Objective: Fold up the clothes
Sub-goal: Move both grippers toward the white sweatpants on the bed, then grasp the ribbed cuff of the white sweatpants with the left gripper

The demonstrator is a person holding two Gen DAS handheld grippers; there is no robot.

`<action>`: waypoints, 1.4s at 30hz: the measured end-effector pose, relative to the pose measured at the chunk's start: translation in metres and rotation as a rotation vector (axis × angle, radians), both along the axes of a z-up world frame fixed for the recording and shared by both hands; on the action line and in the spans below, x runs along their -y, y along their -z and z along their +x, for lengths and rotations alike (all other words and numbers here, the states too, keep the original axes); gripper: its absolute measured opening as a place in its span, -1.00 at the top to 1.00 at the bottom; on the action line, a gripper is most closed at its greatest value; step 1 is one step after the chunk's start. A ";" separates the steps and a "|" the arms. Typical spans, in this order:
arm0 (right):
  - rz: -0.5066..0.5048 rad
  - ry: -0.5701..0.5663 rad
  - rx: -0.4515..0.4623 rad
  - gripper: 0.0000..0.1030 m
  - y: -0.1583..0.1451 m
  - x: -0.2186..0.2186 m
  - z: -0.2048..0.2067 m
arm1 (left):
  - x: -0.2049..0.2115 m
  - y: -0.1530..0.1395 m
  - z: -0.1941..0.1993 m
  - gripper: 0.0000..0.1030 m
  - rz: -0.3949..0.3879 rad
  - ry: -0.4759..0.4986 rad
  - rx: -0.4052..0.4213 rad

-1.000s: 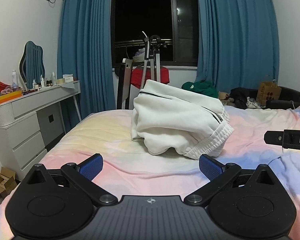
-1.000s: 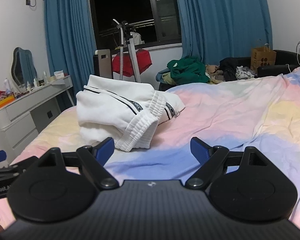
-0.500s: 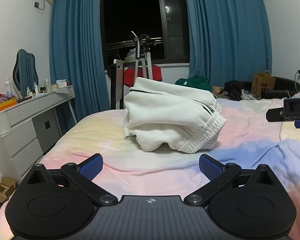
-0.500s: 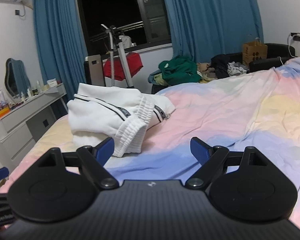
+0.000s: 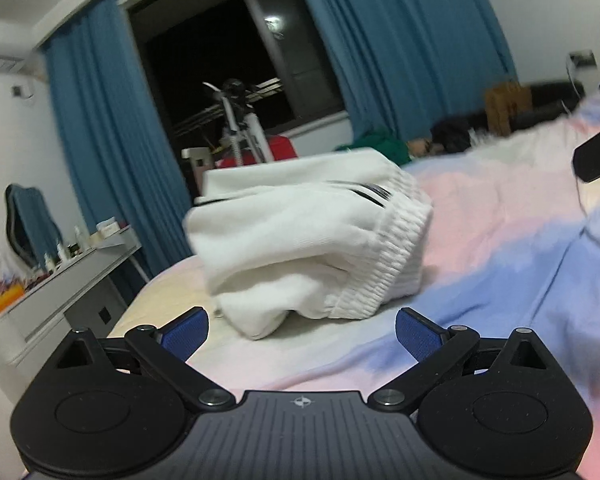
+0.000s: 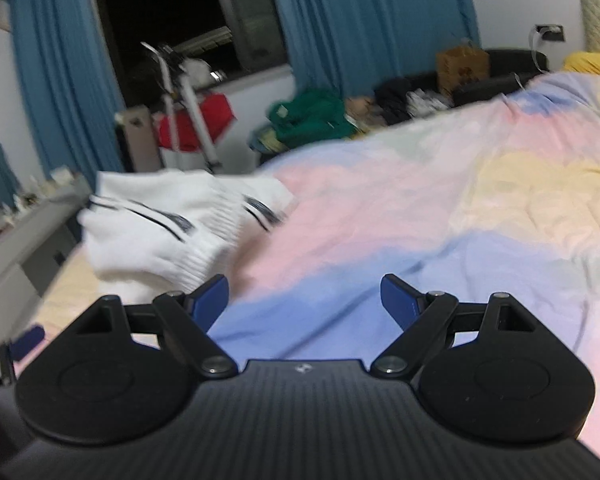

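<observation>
A folded white garment [image 5: 308,236] with black stripes and ribbed cuffs lies in a bundle on the pastel bedsheet [image 5: 520,264]. My left gripper [image 5: 302,330] is open and empty, low over the sheet just in front of the bundle. In the right wrist view the same garment [image 6: 168,224] lies to the left. My right gripper [image 6: 304,298] is open and empty over bare sheet [image 6: 440,216], to the right of the garment. Part of the right gripper [image 5: 598,152] shows at the right edge of the left wrist view.
A white dresser [image 5: 60,276] with bottles stands left of the bed. Blue curtains [image 5: 400,48] frame a dark window. A drying rack [image 6: 180,120], a green clothes pile [image 6: 312,116] and a cardboard box [image 6: 462,66] stand beyond the bed's far edge.
Both grippers have tilted and moved, blurring the views. The left one has come closer to the white bundle. The right one has swung to the right, so the garment sits further left.
</observation>
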State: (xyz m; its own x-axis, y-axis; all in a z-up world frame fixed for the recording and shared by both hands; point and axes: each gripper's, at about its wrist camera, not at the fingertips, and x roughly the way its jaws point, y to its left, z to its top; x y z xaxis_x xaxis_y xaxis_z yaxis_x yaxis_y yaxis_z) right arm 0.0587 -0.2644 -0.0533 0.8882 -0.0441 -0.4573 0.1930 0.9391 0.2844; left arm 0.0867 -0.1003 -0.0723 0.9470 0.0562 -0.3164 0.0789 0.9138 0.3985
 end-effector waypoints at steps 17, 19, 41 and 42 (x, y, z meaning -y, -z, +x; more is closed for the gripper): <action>0.214 0.095 -0.116 -0.64 0.037 0.056 0.041 | 0.083 0.045 0.098 -0.61 0.240 0.040 0.179; 0.220 0.099 -0.117 -0.64 0.040 0.056 0.044 | 0.085 0.043 0.107 -0.62 0.232 0.010 0.208; 0.137 -0.102 0.058 -0.64 0.023 0.022 0.019 | -0.101 -0.085 0.037 0.12 -0.102 -0.196 0.179; 0.131 -0.120 0.066 -0.64 0.021 0.019 0.016 | -0.117 -0.087 0.037 0.13 -0.116 -0.220 0.154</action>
